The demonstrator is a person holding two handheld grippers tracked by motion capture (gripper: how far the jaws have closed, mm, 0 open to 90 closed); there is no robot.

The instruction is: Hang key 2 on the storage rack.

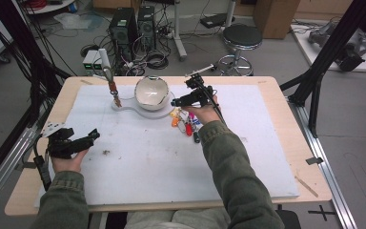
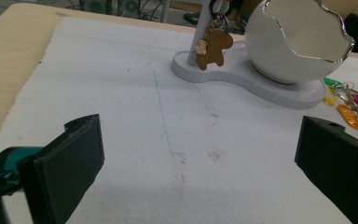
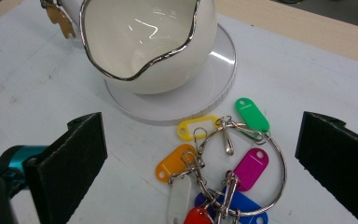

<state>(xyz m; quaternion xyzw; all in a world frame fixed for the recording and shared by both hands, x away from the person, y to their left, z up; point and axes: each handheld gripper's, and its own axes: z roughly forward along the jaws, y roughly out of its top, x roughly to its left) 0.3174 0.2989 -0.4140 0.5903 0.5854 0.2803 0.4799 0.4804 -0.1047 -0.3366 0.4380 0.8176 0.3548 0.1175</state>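
Note:
A white egg-shaped bowl (image 1: pixel 151 92) with a silver rim stands on a white base (image 1: pixel 124 106) at the back of the mat. A post on that base carries a brown bear-shaped keychain (image 1: pixel 116 98) (image 2: pixel 213 48). A metal ring with several coloured key tags (image 3: pixel 214 163) (image 1: pixel 185 121) lies just right of the base. My right gripper (image 1: pixel 174 102) (image 3: pixel 200 158) hovers open over the tags, jaws wide on either side of them. My left gripper (image 1: pixel 94 135) (image 2: pixel 200 163) is open near the mat's left edge, nothing between its jaws.
A white foam mat (image 1: pixel 162 152) covers most of the wooden table (image 1: pixel 286 124). A small dark speck (image 1: pixel 106 152) lies on the mat near the left gripper. Behind the table are computer towers (image 1: pixel 124 28), cables and a stool (image 1: pixel 241 38).

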